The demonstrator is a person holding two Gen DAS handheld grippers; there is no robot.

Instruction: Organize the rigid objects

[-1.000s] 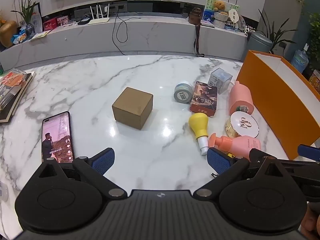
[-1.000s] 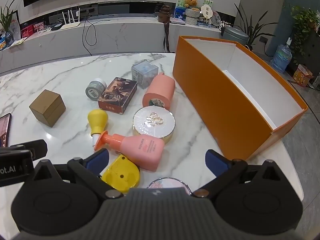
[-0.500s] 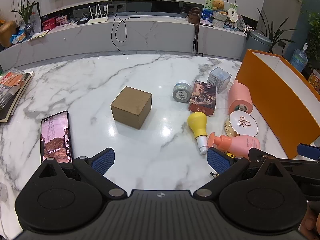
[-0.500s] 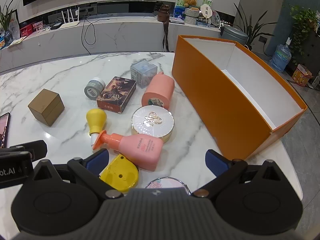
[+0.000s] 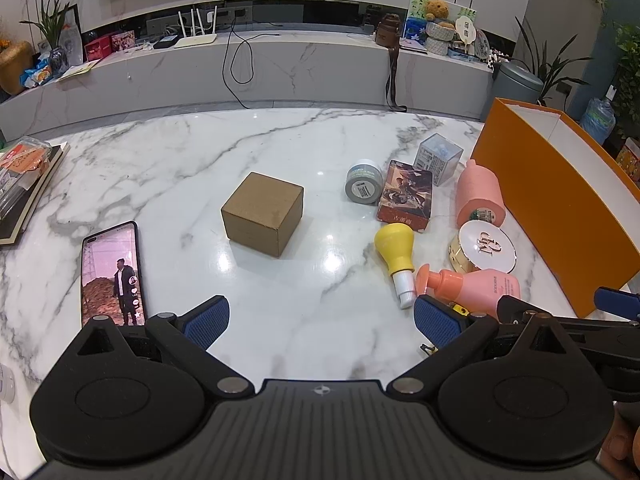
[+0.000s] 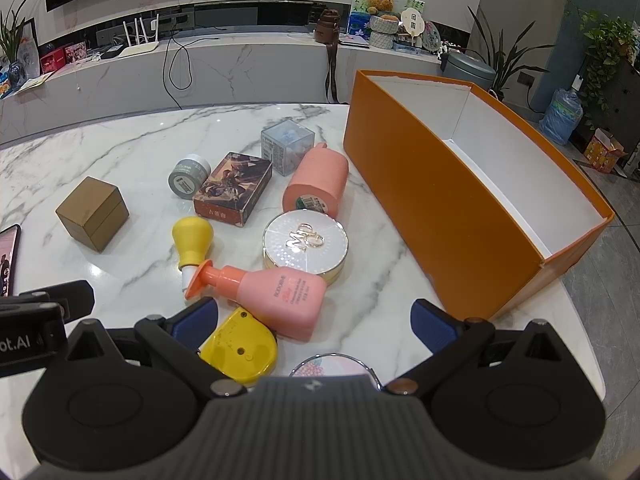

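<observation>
Pink bottle (image 6: 276, 294) seemingly between right jaws.

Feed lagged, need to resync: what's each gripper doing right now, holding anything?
Left gripper: open, holding nothing, above bare marble table.
Right gripper: open, holding nothing; pink pump bottle lies ahead between its fingers, not clamped.
</observation>
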